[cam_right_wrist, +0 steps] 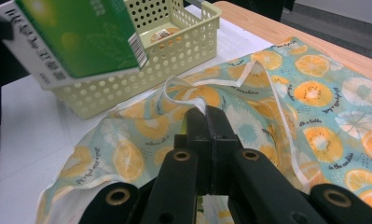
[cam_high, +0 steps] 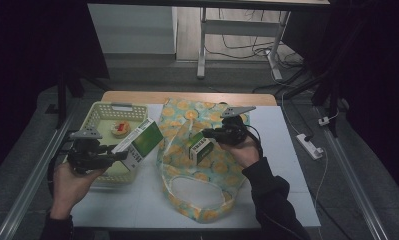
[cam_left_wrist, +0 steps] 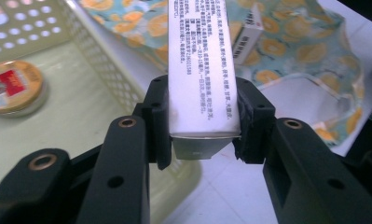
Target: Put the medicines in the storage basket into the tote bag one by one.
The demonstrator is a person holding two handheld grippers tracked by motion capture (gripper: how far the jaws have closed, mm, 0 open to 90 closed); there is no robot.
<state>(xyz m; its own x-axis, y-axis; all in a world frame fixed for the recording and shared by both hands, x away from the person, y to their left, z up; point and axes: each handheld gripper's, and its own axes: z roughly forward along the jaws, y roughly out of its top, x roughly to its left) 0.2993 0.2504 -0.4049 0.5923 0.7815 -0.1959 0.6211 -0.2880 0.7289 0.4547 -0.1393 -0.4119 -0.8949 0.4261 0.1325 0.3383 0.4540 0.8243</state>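
My left gripper (cam_high: 123,155) (cam_left_wrist: 203,116) is shut on the end of a green and white box (cam_high: 142,141) (cam_left_wrist: 200,56) (cam_right_wrist: 81,32). It holds the box in the air over the right edge of a pale yellow basket (cam_high: 112,106) (cam_left_wrist: 109,70) (cam_right_wrist: 174,51). A fruit-print cloth bag (cam_high: 207,170) (cam_left_wrist: 305,51) (cam_right_wrist: 323,93) lies across the middle of the table. My right gripper (cam_high: 210,134) (cam_right_wrist: 207,114) has its jaws together at a raised fold of the bag's rim. A small green and white box (cam_high: 201,148) (cam_left_wrist: 246,32) sits on the bag, just below that gripper's tips.
A round tin (cam_high: 120,129) (cam_left_wrist: 13,86) (cam_right_wrist: 162,33) lies inside the basket. The white tabletop (cam_high: 137,200) shows bare in front of the basket and the bag. A power strip (cam_high: 309,146) with cables lies on the floor to the right.
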